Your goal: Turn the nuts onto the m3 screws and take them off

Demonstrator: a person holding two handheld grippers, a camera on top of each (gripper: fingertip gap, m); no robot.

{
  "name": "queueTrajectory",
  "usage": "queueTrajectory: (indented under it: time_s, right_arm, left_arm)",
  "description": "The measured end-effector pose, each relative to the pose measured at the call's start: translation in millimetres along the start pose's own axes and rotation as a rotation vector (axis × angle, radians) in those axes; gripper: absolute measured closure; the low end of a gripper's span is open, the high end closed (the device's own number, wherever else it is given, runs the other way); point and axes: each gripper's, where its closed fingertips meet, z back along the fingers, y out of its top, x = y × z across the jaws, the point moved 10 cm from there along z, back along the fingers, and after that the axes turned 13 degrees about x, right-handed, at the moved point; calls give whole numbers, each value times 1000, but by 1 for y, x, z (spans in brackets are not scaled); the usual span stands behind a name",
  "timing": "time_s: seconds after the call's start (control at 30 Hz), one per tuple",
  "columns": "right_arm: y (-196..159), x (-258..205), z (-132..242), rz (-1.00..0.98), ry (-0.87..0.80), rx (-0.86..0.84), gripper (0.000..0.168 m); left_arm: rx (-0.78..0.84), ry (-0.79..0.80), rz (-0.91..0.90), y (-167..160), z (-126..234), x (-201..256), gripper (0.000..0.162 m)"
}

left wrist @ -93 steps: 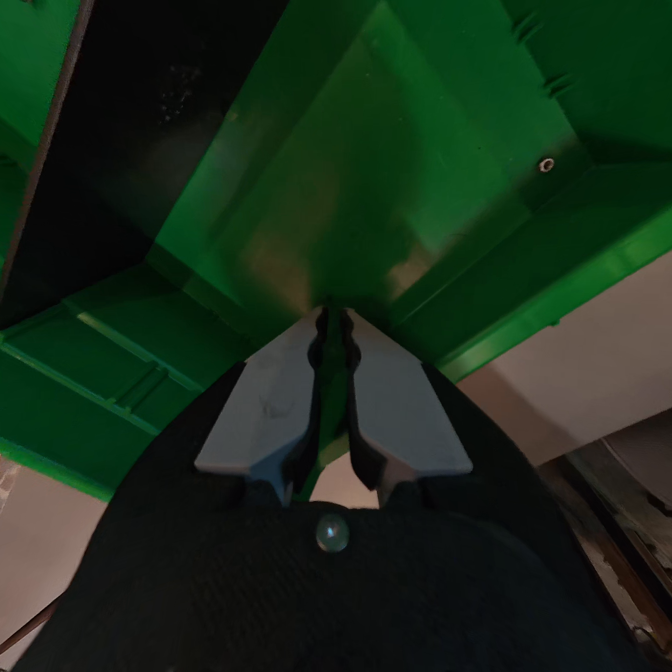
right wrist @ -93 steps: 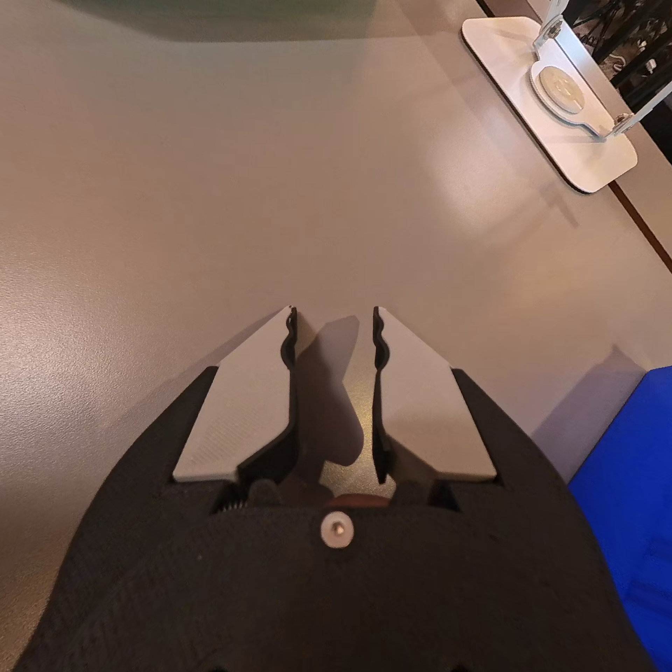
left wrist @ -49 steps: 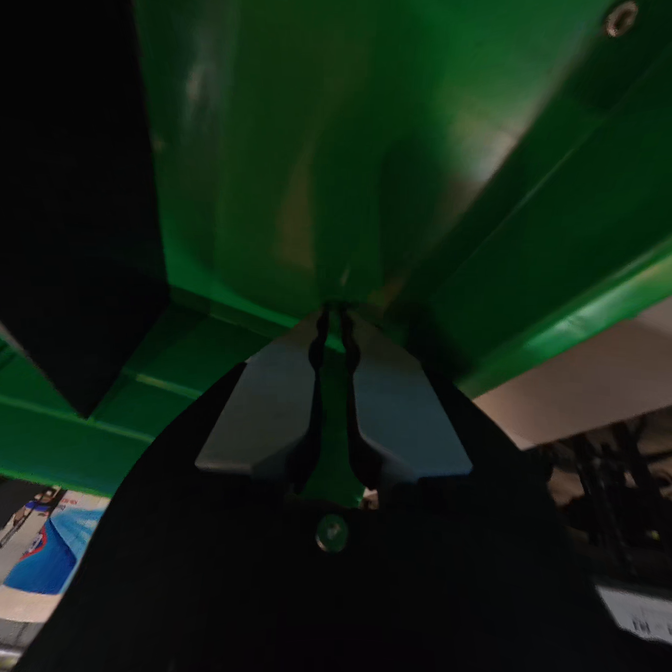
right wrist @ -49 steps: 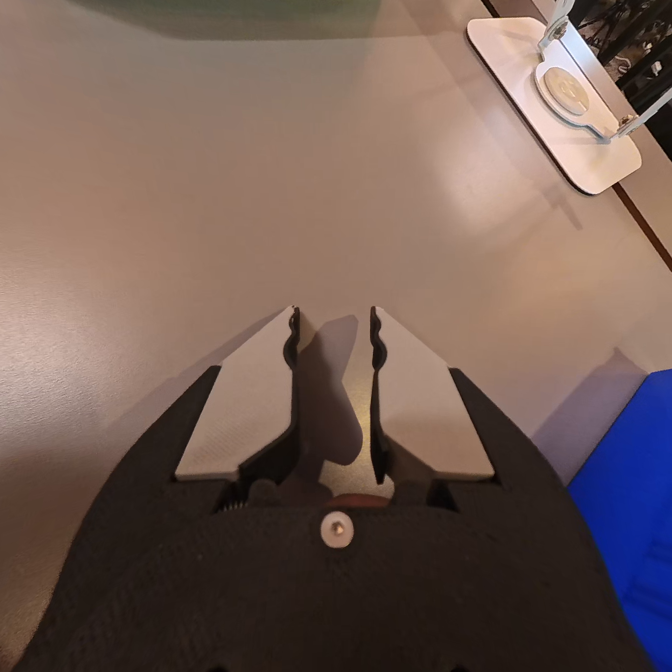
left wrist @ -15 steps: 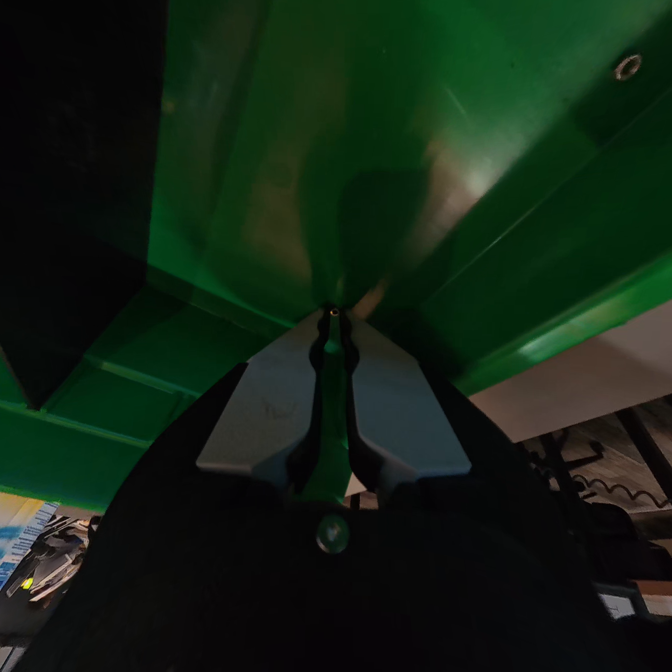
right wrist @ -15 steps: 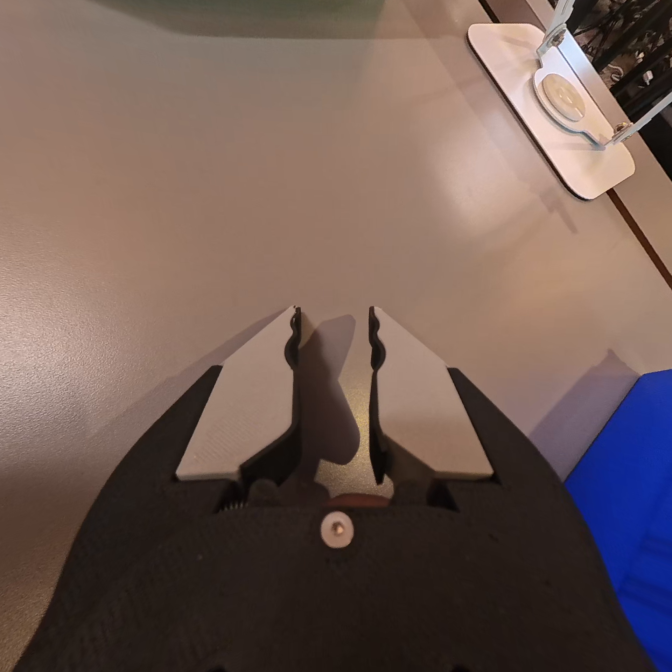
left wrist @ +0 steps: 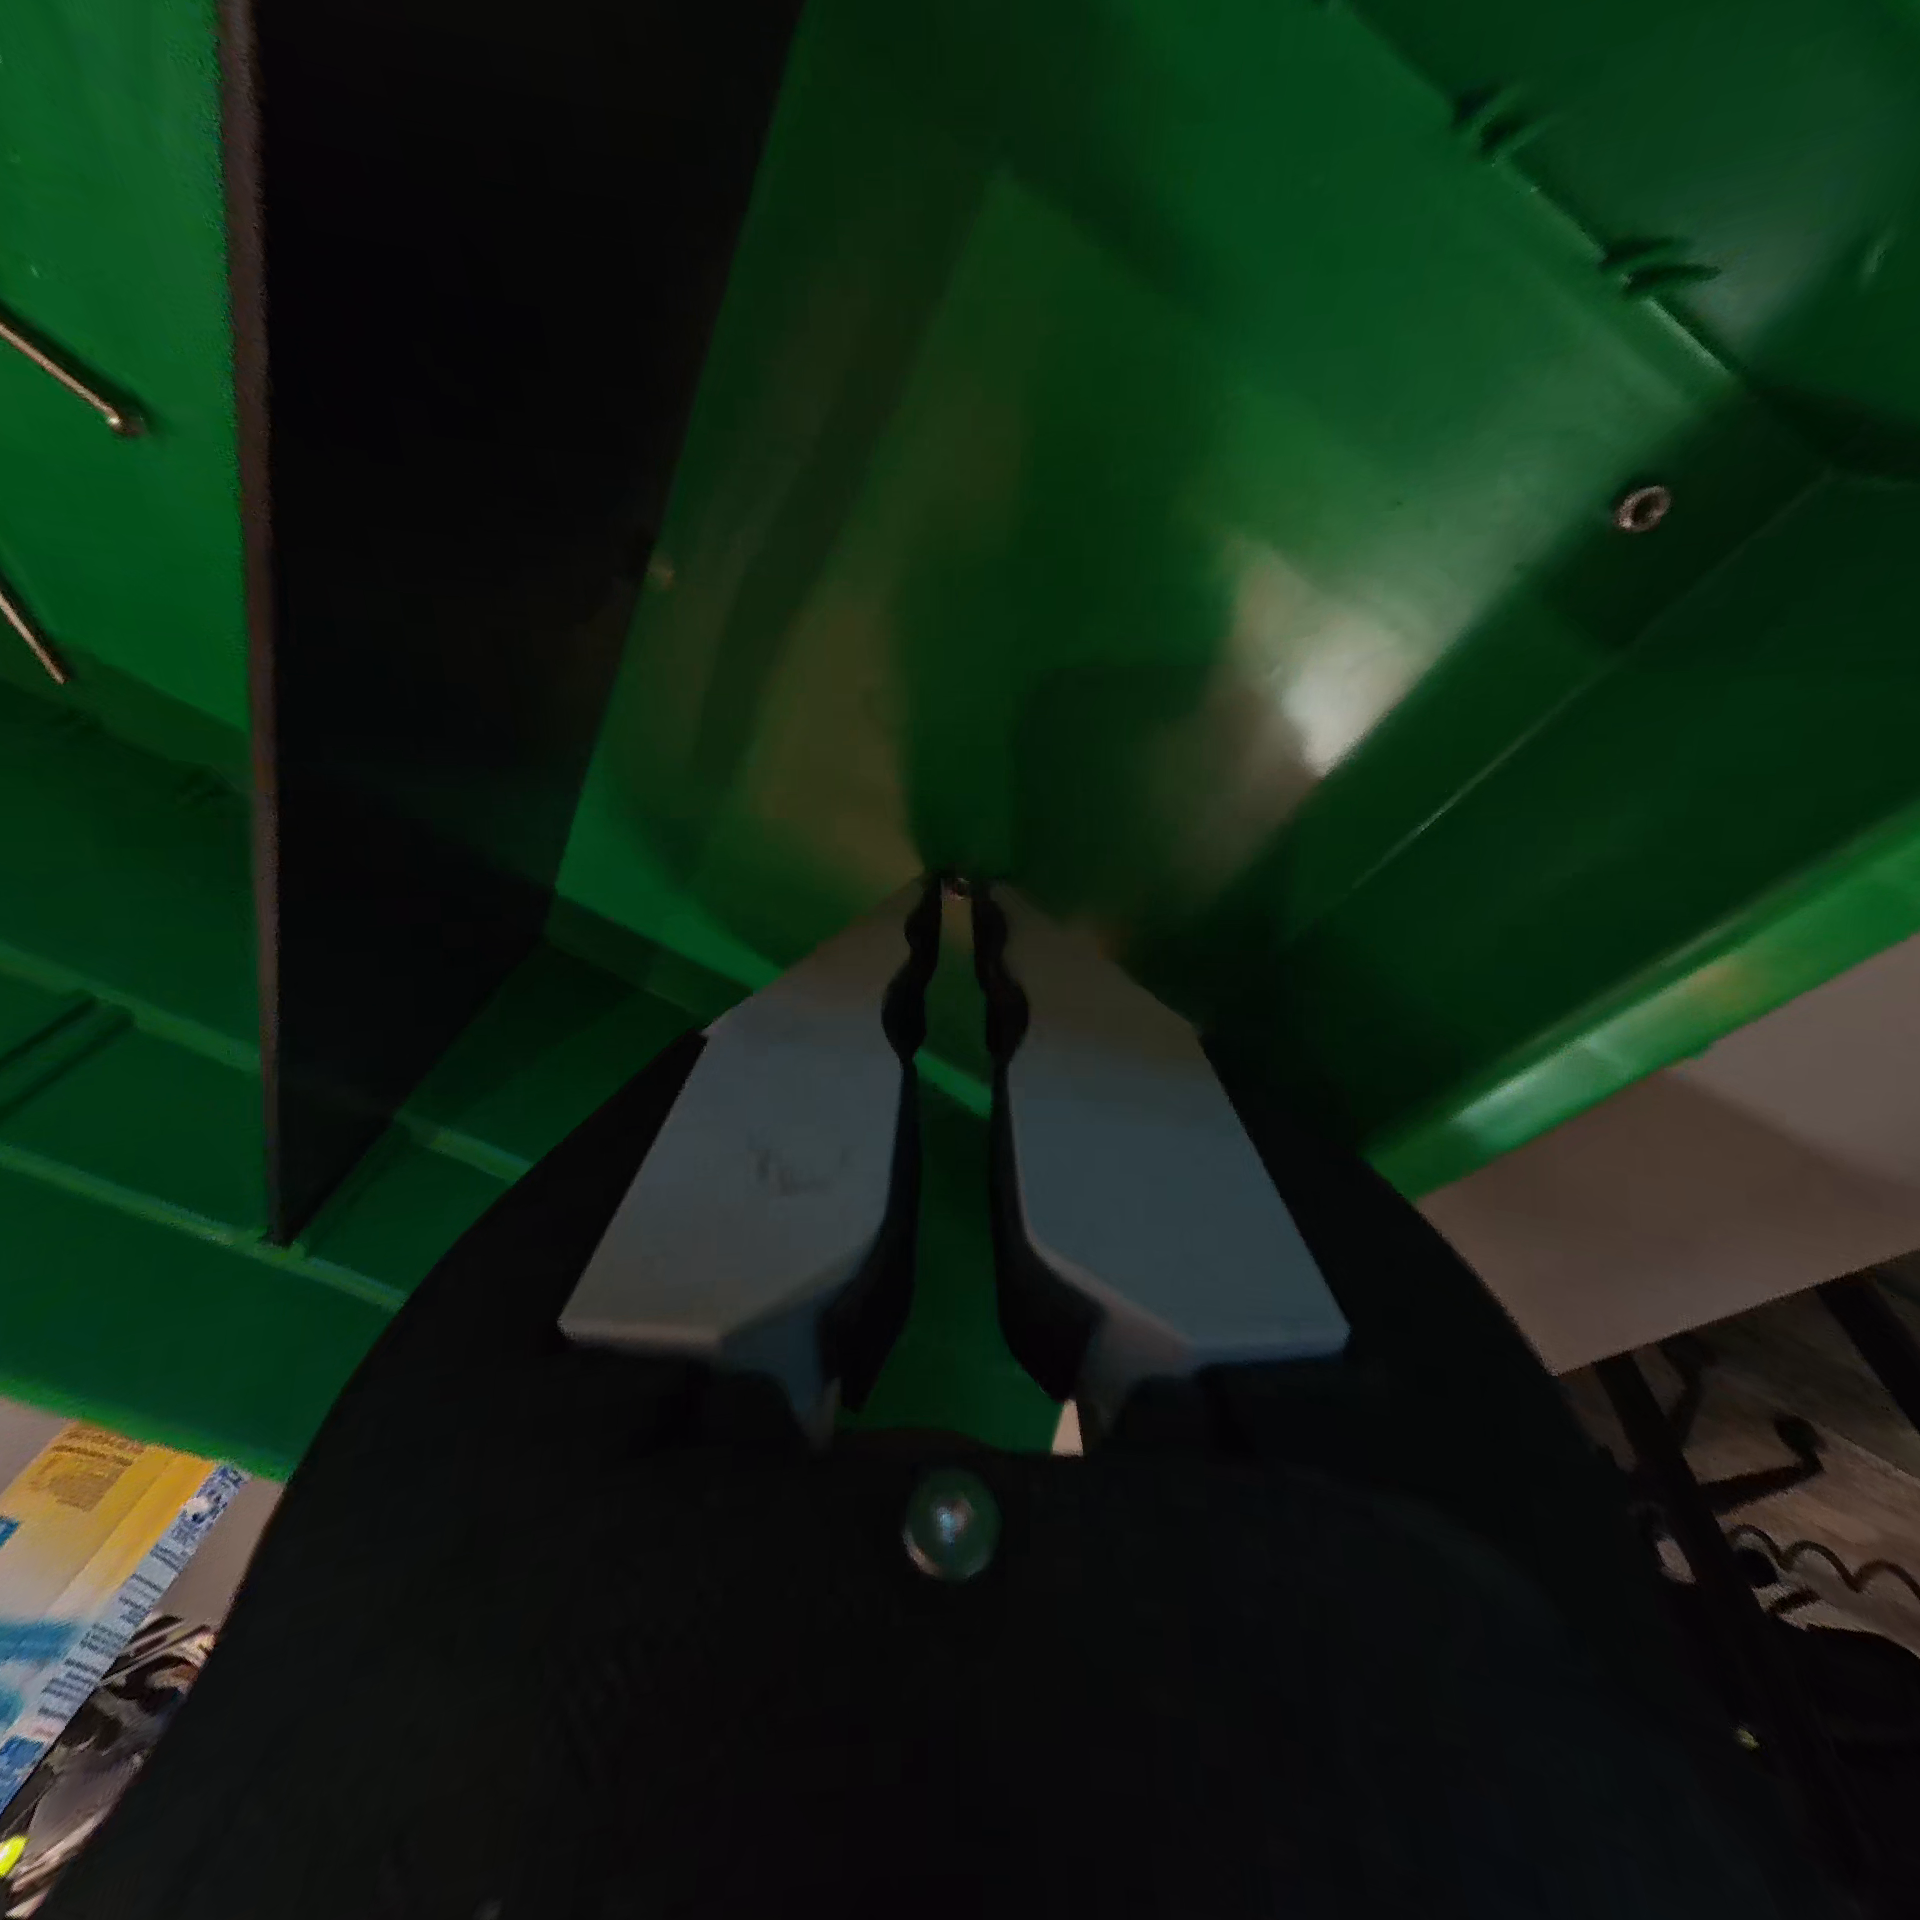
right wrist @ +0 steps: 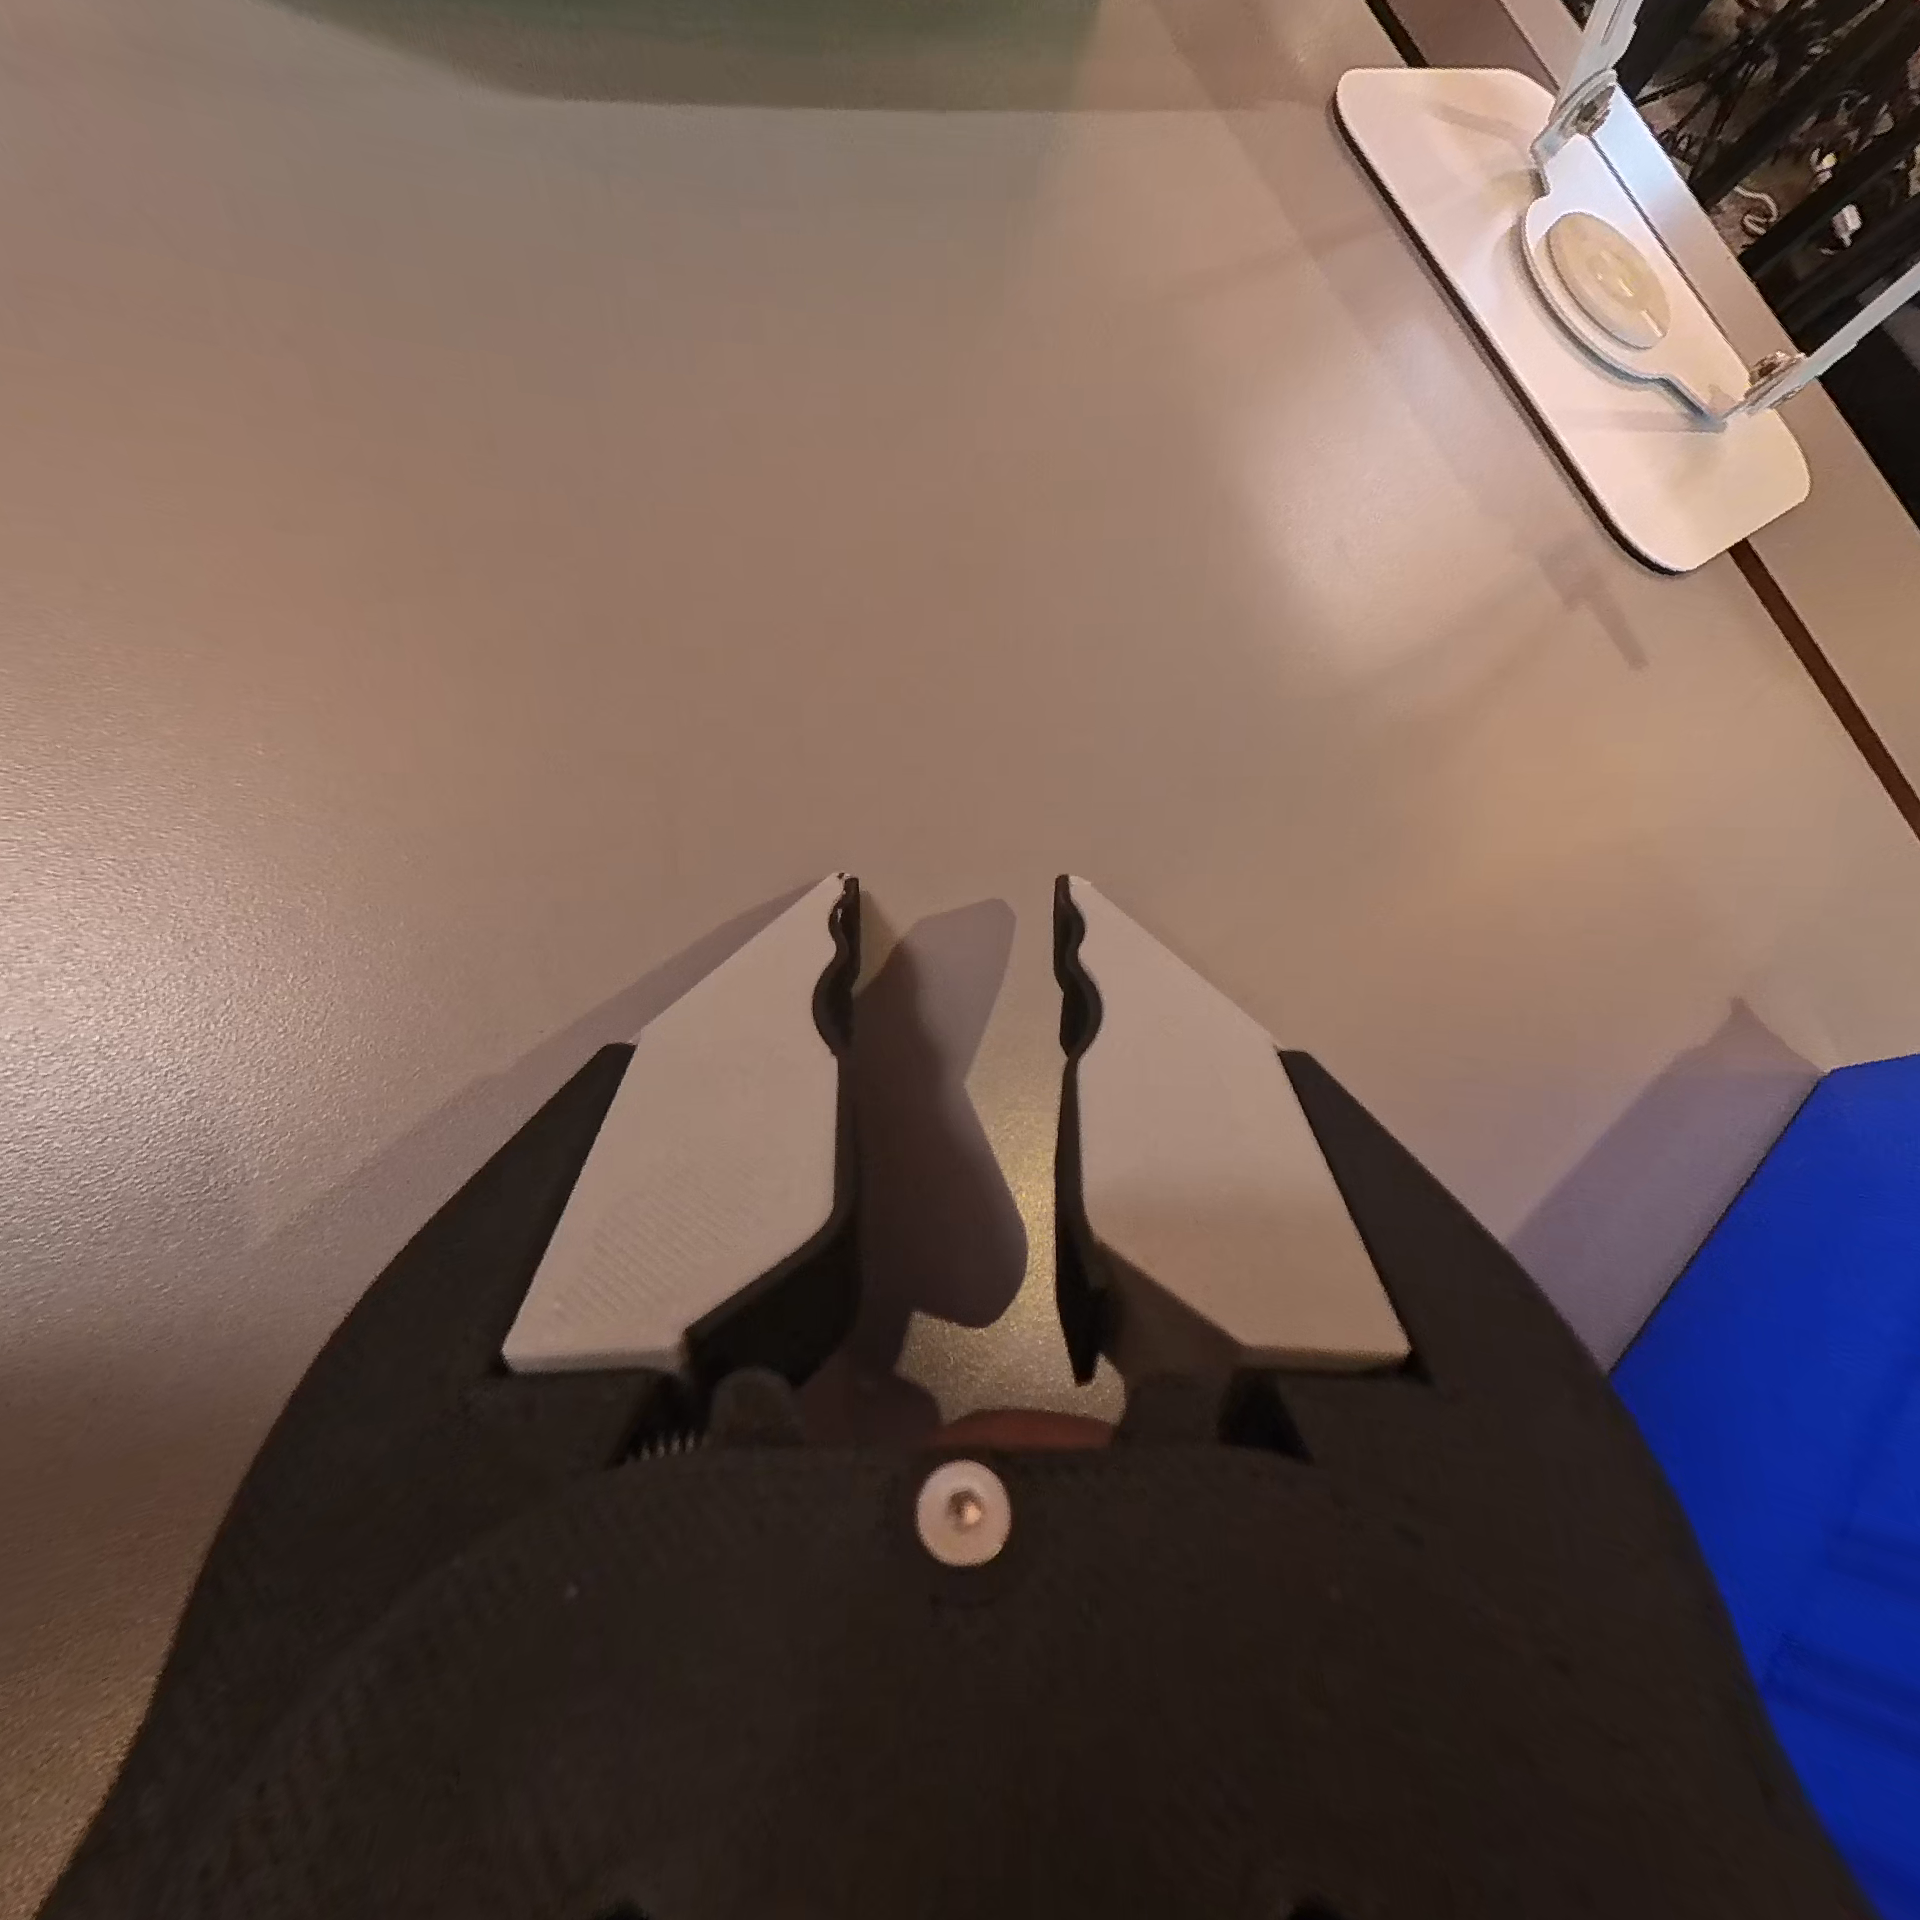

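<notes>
Nuts are the business of this moment, and one tiny metal nut (left wrist: 960, 884) sits pinched at the very tips of the left gripper (left wrist: 957, 889), whose jaws are drawn nearly together on it inside a green plastic bin (left wrist: 1039, 436). A second nut (left wrist: 1641, 508) lies loose near the bin's far right corner, where floor meets wall. The grip at the extreme tips looks chosen to leave the threaded hole clear for a screw, though the part is too small to confirm how it is oriented.

A black divider (left wrist: 416, 520) walls off this compartment on the left; beyond it, thin metal rods (left wrist: 73, 374) (possibly the M3 screws, too slender and cropped to be sure) rest in the next section. Room is tight there: divider close on one side, sloping green wall and rim (left wrist: 1621, 1049) on the other, so the clean way out is probably straight up and back over the rim.

Over the pale tabletop (right wrist: 623, 520), the right gripper (right wrist: 956, 902) hovers with jaws spread and nothing between them, apparently waiting for its half of the job. Its space is generous: a white stand base (right wrist: 1475, 249) sits well off at the far right edge, and a blue bin (right wrist: 1787, 1455) lies close by its right flank.
</notes>
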Motion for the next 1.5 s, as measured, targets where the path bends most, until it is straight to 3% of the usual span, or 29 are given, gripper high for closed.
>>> queueTrajectory:
  time_s: [0.23, 0.6, 1.5]
  right_arm:
    - [0, 0, 0, 0, 2, 1, 134]
    - [0, 0, 0, -2, 0, 2, 134]
    - [0, -2, 0, 10, -1, 0, 136]
  left_arm:
    - [55, -7, 15, -5, 13, -2, 152]
    - [45, -39, 37, -7, 0, -5, 149]
    - [45, -14, 46, -2, -2, -3, 159]
